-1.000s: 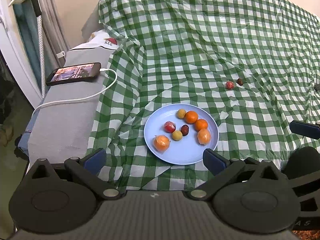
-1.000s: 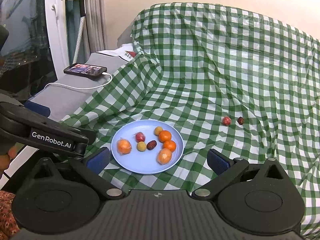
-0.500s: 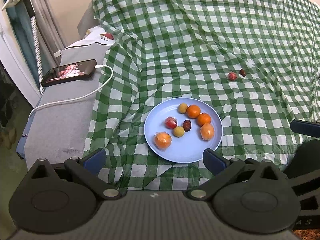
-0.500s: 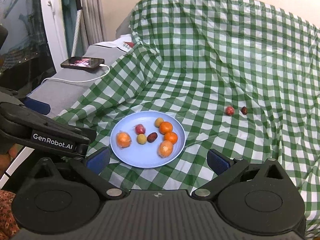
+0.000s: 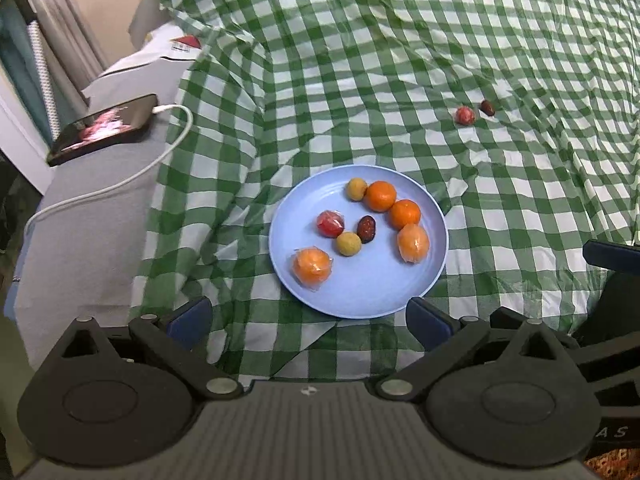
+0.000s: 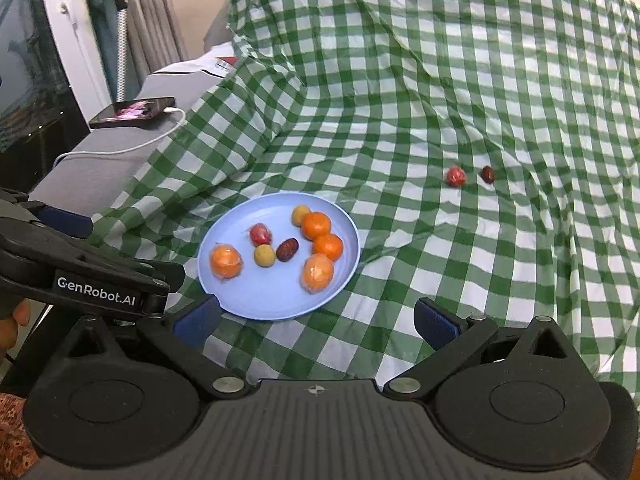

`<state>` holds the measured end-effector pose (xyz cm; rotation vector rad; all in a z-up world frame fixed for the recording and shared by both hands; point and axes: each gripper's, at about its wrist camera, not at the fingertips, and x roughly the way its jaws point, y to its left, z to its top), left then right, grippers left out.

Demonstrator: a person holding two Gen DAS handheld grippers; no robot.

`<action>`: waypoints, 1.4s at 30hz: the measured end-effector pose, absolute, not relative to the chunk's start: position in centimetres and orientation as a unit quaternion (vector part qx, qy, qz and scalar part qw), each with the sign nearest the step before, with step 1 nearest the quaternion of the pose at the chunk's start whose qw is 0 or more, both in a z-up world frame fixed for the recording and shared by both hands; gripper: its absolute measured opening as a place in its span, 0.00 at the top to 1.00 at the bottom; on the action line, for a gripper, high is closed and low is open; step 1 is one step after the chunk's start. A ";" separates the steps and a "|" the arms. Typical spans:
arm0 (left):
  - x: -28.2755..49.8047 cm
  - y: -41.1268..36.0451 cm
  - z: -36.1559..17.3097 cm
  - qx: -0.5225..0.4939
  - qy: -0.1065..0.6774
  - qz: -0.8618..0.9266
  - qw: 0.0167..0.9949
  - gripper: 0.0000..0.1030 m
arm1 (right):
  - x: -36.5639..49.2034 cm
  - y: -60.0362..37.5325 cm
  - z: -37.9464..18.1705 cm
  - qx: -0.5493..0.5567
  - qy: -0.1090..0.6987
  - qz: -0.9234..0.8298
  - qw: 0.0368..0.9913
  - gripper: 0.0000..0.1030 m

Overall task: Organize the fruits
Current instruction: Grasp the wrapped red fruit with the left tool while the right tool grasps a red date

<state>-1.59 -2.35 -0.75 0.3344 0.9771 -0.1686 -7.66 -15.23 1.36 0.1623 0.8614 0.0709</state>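
Checked green-and-white cloth (image 5: pixel 400 60) covers the whole rumpled surface, with a bare grey edge (image 5: pixel 80 240) to its left carrying a phone (image 5: pixel 104 128) plugged into a white cable (image 5: pixel 120 184). Both tools hang above the near edge of the cloth, the left tool (image 5: pixel 308 314) and the right tool (image 6: pixel 316 318) each released, blue pads spread wide and holding nothing. A pale blue plate (image 5: pixel 360 292) lies on the cloth just ahead of them. On it sit two bare oranges (image 5: pixel 381 196) touching each other, two wrapped oranges (image 5: pixel 312 266), one at the plate's left and one at its right, a wrapped red fruit (image 5: pixel 330 224), two small yellow fruits (image 5: pixel 349 243) and a dark date (image 5: pixel 366 229) near the middle. Well apart from the plate, farther back on the cloth, another small red fruit (image 6: pixel 456 176) lies just beside a second dark date (image 6: pixel 487 174), the two not touching.
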 end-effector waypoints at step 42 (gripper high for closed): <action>26.2 -28.1 -16.0 0.221 0.428 -0.277 0.832 0.05 | 18.7 -40.0 -14.5 0.010 0.381 -0.046 0.923 0.65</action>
